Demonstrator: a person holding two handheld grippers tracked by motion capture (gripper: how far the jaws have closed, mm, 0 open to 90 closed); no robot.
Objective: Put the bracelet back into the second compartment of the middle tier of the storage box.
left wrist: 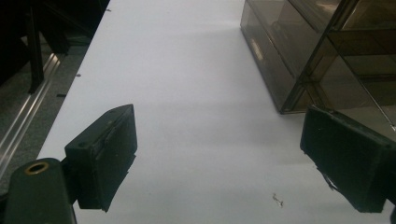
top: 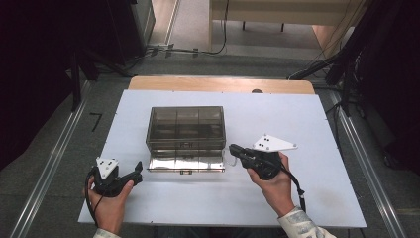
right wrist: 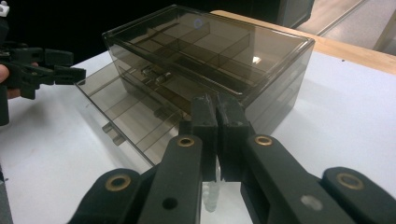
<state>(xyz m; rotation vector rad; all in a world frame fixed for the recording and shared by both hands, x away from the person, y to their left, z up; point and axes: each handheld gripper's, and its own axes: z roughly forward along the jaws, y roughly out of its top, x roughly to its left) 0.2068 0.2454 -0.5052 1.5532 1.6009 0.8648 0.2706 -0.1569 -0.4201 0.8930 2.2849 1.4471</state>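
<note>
A smoky see-through drawer box point(top: 185, 124) stands in the middle of the white table point(top: 307, 124). Its bottom drawer point(top: 185, 162) is pulled out toward me. My left gripper point(top: 138, 173) rests just left of the drawer's front corner, its jaws wide open around bare table point(left wrist: 224, 158). The box's near corner point(left wrist: 299, 60) shows at the upper right of the left gripper view. My right gripper point(top: 232, 148) is at the drawer's right front corner with its jaws pressed together point(right wrist: 217, 109). Beyond it lie the box point(right wrist: 210, 56), the drawer point(right wrist: 135, 109) and the left gripper point(right wrist: 74, 65).
The white table top lies on a wooden table whose edge point(top: 220, 84) shows at the back. Metal rails point(top: 54, 158) run along the floor on both sides, and cables point(top: 188, 49) lie on the floor beyond. A small pale translucent piece point(right wrist: 210, 193) sits under my right jaws.
</note>
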